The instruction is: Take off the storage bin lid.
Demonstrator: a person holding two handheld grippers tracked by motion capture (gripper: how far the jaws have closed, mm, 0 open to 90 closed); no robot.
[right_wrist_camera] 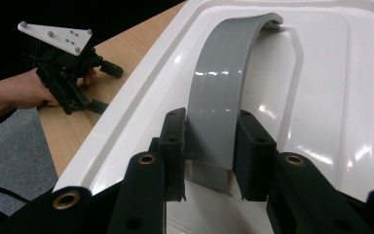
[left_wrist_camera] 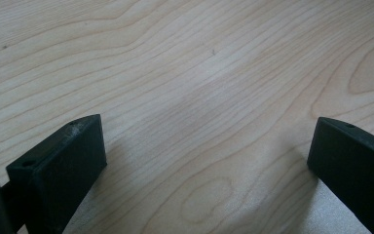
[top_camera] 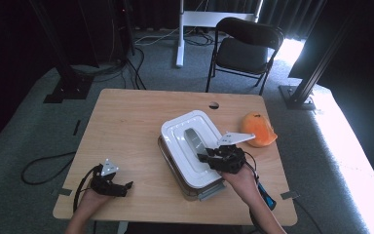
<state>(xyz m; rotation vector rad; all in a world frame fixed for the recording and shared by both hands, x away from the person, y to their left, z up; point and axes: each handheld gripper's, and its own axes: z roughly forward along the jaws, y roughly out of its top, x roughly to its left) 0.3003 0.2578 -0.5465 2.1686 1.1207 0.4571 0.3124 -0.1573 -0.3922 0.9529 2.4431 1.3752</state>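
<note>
A white rectangular lid [top_camera: 182, 127] with an arched grey handle [top_camera: 193, 139] lies over a grey box [top_camera: 209, 191] at the table's middle right. My right gripper [top_camera: 208, 157] comes in from the near side and is shut on that handle. In the right gripper view its two pads clamp the grey handle [right_wrist_camera: 224, 83] from both sides near its base, with my right gripper [right_wrist_camera: 212, 146] just above the white lid [right_wrist_camera: 321, 73]. My left gripper [top_camera: 126, 186] lies at the front left of the table, open, with bare wood between its jaws [left_wrist_camera: 204, 151].
An orange, rounded object [top_camera: 258, 129] sits to the right of the lid near the table's right edge. A black folding chair [top_camera: 246, 46] stands beyond the far edge. The left gripper [right_wrist_camera: 106, 88] and the hand holding it appear far off in the right gripper view.
</note>
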